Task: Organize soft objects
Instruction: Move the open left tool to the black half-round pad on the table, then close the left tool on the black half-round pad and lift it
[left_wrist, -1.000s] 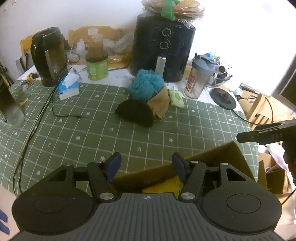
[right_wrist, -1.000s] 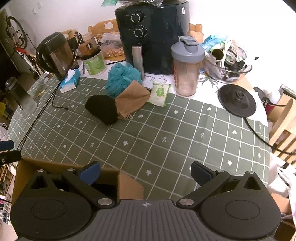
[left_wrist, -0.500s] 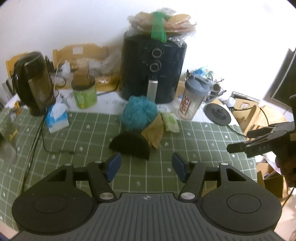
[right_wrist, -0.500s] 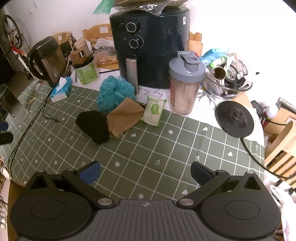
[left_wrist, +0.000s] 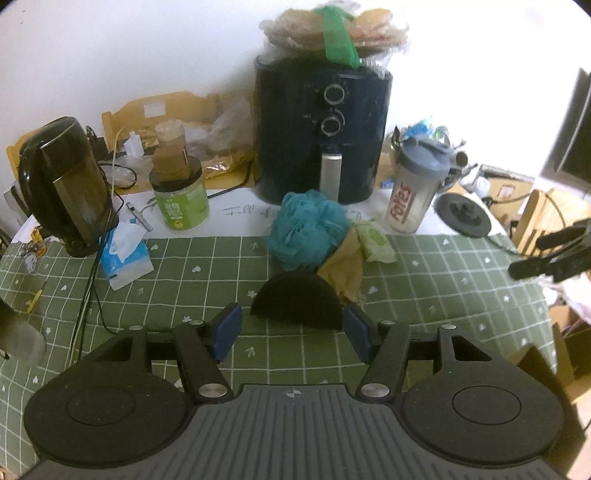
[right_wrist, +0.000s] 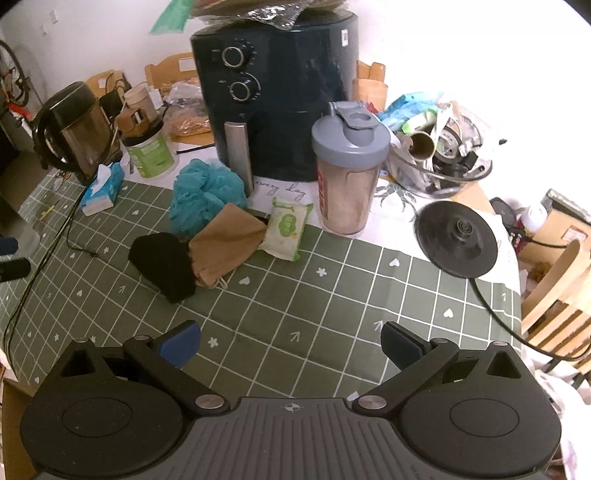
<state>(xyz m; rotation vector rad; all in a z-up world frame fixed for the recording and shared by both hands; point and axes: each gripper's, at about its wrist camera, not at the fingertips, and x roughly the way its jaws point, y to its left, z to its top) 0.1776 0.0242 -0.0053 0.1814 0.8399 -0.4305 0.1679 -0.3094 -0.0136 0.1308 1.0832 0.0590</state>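
Observation:
A teal mesh sponge (left_wrist: 306, 230) (right_wrist: 207, 195), a tan cloth pouch (left_wrist: 343, 267) (right_wrist: 225, 240), a black half-round soft piece (left_wrist: 299, 301) (right_wrist: 164, 264) and a green wipes pack (left_wrist: 375, 242) (right_wrist: 288, 229) lie together on the green checked tablecloth (left_wrist: 221, 266) in front of the air fryer. My left gripper (left_wrist: 291, 330) is open and empty, its blue pads just short of the black piece. My right gripper (right_wrist: 290, 341) is wide open and empty over bare cloth, right of the pile; it also shows at the left wrist view's right edge (left_wrist: 546, 254).
A dark air fryer (left_wrist: 323, 133) stands behind the pile, a shaker bottle (right_wrist: 349, 173) to its right. A kettle (left_wrist: 64, 184), green tub (left_wrist: 181, 201) and tissue pack (left_wrist: 123, 254) sit left, with cables. A kettle base (right_wrist: 456, 240) and glass bowl (right_wrist: 439, 166) are right. A cardboard box corner (left_wrist: 543, 373) is at lower right.
Both grippers moved forward over the table, away from the cardboard box, which has dropped out from under them. The soft pile now sits closer to the left gripper's pads. Neither gripper's opening changed.

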